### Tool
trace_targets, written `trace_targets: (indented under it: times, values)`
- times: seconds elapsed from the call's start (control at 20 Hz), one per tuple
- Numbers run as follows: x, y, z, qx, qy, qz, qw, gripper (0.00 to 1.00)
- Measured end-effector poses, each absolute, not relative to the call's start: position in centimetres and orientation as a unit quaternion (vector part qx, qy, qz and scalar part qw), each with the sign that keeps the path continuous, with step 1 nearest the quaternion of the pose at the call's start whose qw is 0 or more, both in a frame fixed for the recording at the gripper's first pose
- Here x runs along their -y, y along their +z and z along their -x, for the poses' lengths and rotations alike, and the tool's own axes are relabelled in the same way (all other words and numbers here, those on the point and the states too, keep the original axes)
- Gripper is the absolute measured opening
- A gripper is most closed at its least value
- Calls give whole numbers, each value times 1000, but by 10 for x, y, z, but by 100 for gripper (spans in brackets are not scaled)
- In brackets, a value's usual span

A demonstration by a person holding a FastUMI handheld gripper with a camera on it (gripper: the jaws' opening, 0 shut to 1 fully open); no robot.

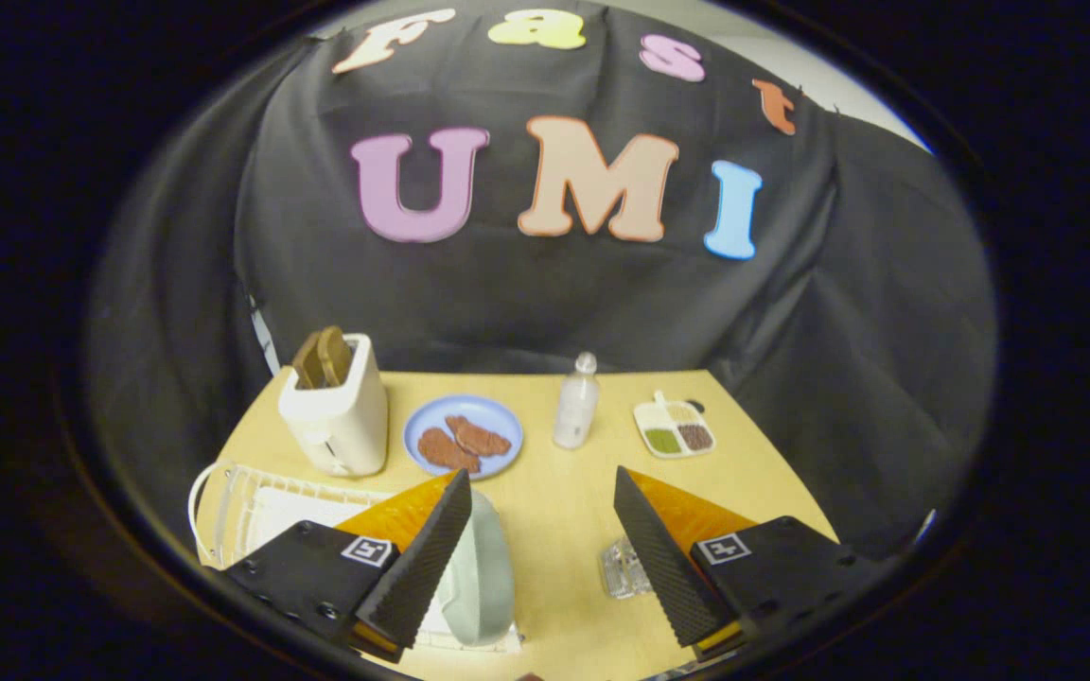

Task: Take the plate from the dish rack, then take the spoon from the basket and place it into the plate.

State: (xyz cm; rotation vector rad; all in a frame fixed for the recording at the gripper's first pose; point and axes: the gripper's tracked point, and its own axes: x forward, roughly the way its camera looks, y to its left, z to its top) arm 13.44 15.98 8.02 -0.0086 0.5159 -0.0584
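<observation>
Wooden table [554, 511]: plate [481, 577] upright in rack [252, 511], beside open gripper [540, 497].

We're looking at a staged kitchen corner inside a draped booth: a pale wooden table [545, 492] backed by black cloth [554, 303]. Far left stands a white toaster [337, 416] with bread in it, next to a blue plate of patties [463, 436], then a bottle [576, 402] and a divided snack tray [675, 430] to the right. Near left we see a white wire dish rack [233, 506].
</observation>
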Motion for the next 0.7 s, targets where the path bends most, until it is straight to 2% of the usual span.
trace_targets:
  times: [0.2, 0.5, 0.7]
  values:
    - [-192, 51, -140, -304, 0, 6, 953, 100]
    - [-203, -7, -131, -378, 6, 57, 924, 100]
    - [-203, -22, -132, -395, -6, 79, 915, 76]
